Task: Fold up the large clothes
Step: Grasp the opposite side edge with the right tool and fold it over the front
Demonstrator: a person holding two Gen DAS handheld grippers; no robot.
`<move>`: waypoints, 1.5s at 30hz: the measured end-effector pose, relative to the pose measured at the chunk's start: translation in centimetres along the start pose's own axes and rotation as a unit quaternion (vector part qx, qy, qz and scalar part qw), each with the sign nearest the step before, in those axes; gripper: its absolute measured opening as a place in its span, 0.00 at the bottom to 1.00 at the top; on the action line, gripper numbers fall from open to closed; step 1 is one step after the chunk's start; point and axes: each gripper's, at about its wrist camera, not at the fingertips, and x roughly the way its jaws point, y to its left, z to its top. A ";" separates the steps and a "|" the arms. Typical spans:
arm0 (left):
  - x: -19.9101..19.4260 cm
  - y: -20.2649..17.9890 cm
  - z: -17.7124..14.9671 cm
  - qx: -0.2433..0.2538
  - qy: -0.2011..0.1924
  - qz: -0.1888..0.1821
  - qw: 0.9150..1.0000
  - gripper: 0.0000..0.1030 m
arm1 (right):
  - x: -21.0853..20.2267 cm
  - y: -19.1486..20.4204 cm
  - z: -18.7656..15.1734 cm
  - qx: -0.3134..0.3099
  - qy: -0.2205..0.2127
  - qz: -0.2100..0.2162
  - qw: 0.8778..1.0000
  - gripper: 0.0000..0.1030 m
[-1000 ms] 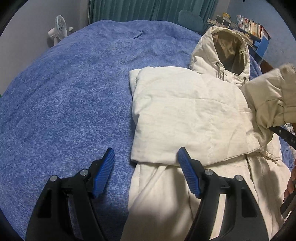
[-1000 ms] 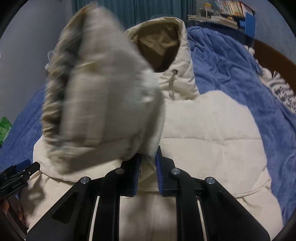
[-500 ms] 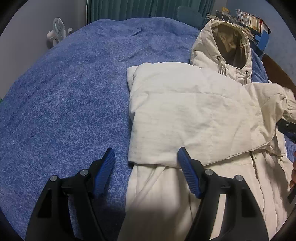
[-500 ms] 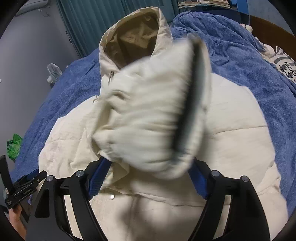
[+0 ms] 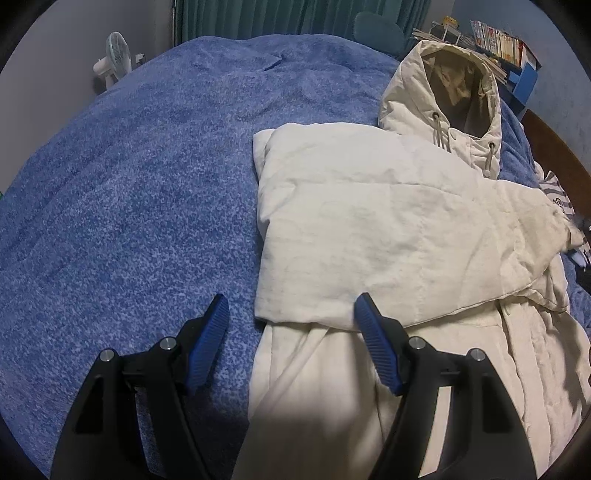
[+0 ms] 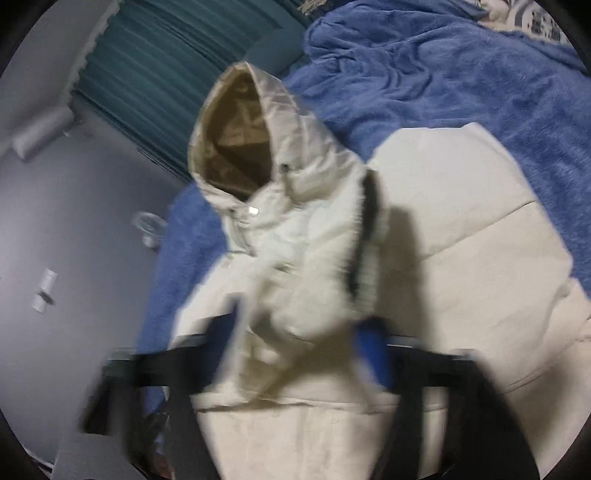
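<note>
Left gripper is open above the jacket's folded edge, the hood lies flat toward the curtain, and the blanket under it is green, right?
Not quite: the blanket is blue, as the left wrist view shows. The left gripper is open above the cream jacket, whose hood points toward the curtain.

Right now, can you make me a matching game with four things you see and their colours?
Things:
1. jacket
2. blanket
3. curtain
4. fan

Colours:
A. white
B. cream
C. dark green
D. blue

Pairs: 1-B, 2-D, 3-C, 4-A
</note>
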 end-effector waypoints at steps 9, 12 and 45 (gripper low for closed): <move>-0.2 -0.6 -0.1 0.014 -0.003 0.003 1.000 0.72 | -3.0 1.4 1.2 -0.038 -0.089 -0.041 0.994 0.14; -0.2 -1.2 -0.1 0.026 -0.004 0.007 1.000 0.73 | -2.6 1.1 1.0 -0.047 -0.083 -0.087 0.992 0.14; -3.9 -2.6 2.1 0.034 -0.068 0.003 0.997 0.79 | 1.5 2.0 -0.1 -0.178 -0.033 -0.171 0.968 0.43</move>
